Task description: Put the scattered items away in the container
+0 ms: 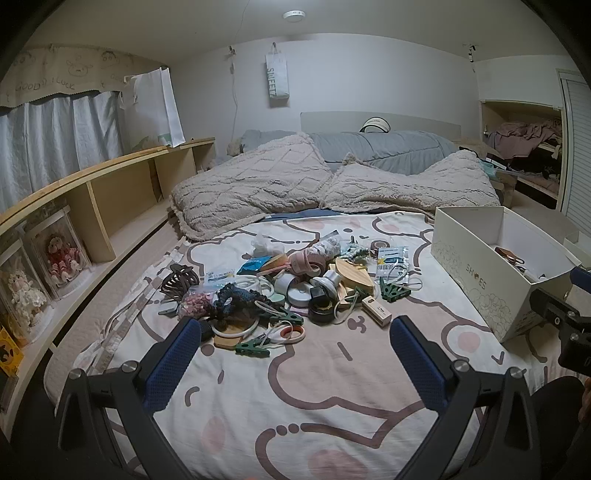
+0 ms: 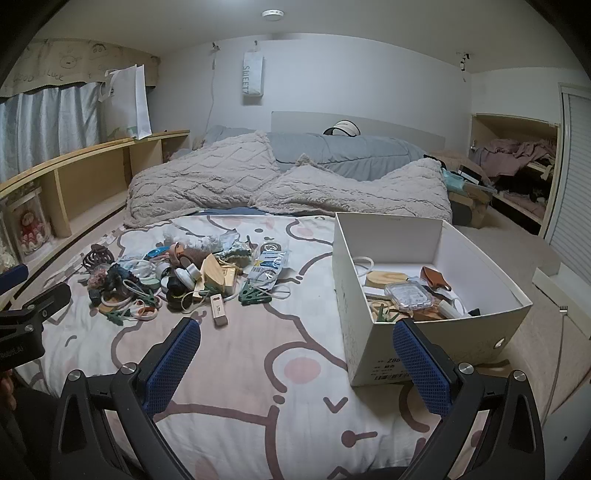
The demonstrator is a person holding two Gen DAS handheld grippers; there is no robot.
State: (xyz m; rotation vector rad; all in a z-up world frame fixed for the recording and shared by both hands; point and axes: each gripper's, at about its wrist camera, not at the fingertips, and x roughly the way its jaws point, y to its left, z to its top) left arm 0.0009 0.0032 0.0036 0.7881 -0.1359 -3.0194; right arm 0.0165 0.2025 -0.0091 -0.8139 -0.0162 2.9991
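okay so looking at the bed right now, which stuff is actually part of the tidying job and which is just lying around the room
Part of the job:
- pile of small items on the bedspread
- white shoe box, already partly filled
- left gripper and right gripper, jaws open, holding nothing

Just lying about:
- fluffy pillows
- grey duvet
- boxed dolls on the shelf
- hanging paper bag

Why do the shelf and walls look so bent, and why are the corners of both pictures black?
Left wrist view: the fisheye lens bows the wooden shelf into a curve and leaves dark corners; the ceiling lamp gives dim, soft light with no harsh shadows. Right wrist view: same bending and black rim, the shoebox edges flare outward, yet the clutter pile stays sharp.
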